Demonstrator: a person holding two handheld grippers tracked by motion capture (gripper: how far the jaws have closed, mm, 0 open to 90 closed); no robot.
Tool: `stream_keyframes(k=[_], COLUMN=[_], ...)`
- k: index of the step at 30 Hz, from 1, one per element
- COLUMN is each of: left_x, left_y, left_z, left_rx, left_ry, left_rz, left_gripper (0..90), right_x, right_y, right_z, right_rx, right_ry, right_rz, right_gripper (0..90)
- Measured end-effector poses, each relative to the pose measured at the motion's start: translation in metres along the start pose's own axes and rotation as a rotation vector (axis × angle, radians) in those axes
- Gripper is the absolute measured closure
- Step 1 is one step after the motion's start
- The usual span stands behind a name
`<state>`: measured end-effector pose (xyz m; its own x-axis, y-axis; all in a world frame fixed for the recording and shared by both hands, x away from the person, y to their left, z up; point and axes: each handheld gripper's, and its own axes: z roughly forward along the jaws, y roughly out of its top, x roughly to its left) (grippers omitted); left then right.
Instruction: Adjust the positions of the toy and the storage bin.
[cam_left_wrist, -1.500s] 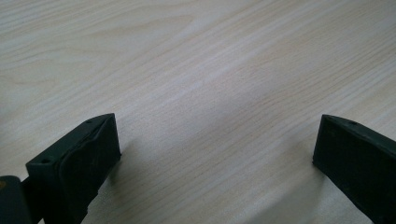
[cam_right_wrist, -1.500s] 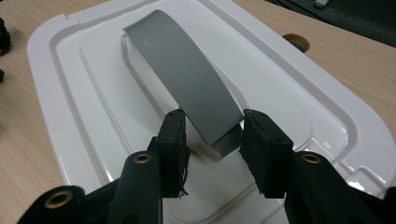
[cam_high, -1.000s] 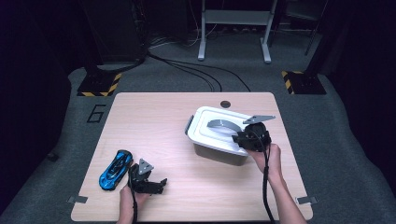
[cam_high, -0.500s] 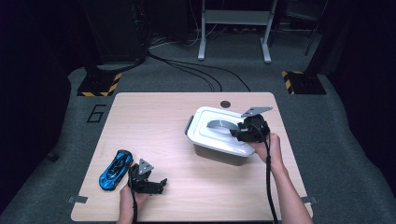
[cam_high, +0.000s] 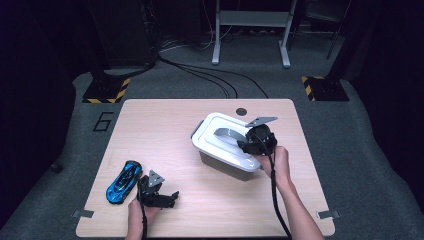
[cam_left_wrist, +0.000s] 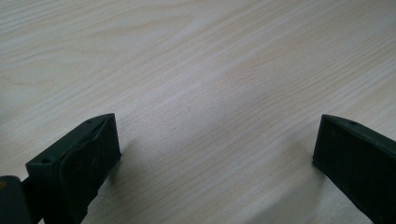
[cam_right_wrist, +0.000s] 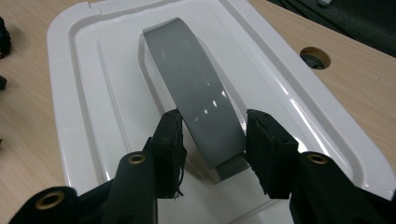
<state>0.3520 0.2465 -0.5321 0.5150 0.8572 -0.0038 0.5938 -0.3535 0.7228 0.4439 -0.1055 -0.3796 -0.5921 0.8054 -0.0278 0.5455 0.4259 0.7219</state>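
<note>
Lit from overhead: pale wooden surface bright and even in the high view, surrounding floor dim, far corners sinking into near black. Soft, slightly grainy overall, with low detail. In the left gripper view, faint diffuse shadows spreading beside the left tool, wood grain sharp mid-frame, the near jaws blurred. In the right gripper view, glossy white lid catching streaks of glare, small specular dots on the grey handle, right tool slightly out of focus at the bottom edge.
</note>
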Motion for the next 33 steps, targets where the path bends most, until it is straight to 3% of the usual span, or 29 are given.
stream_keyframes(k=[8, 11, 13, 16, 20, 24, 28, 33], left_x=[0.0, 0.0, 0.0, 0.0, 0.0, 0.0, 0.0, 0.0], left_y=[0.0, 0.0, 0.0, 0.0, 0.0, 0.0, 0.0, 0.0], left_z=[0.0, 0.0, 0.0, 0.0, 0.0, 0.0, 0.0, -0.001], left_rx=[0.001, 0.001, 0.001, 0.004, 0.004, 0.003, 0.001, 0.004], left_ry=[0.0, -0.001, -0.001, 0.0, 0.001, 0.0, -0.001, -0.001], left_rz=[0.003, 0.003, 0.003, 0.008, 0.002, 0.006, -0.001, 0.004], left_gripper=[0.7, 0.7, 0.7, 0.7, 0.7, 0.7, 0.7, 0.8], right_x=[0.019, 0.014, 0.006, -0.011, -0.039, -0.059, -0.067, -0.066], right_y=[0.015, 0.015, 0.012, 0.006, -0.004, -0.014, -0.019, -0.019], right_z=[0.018, 0.014, 0.004, -0.012, -0.017, -0.009, -0.002, 0.005], right_rx=[-0.01, -0.02, -0.055, -0.081, -0.058, -0.032, -0.033, -0.024], right_ry=[-0.021, 0.006, 0.023, -0.013, -0.064, -0.071, -0.041, -0.03], right_rz=[0.029, 0.044, 0.044, 0.085, 0.145, 0.199, 0.257, 0.248], right_gripper=[56.1, 45.9, 45.4, 46.3, 48.5, 51.7, 54.7, 58.6])
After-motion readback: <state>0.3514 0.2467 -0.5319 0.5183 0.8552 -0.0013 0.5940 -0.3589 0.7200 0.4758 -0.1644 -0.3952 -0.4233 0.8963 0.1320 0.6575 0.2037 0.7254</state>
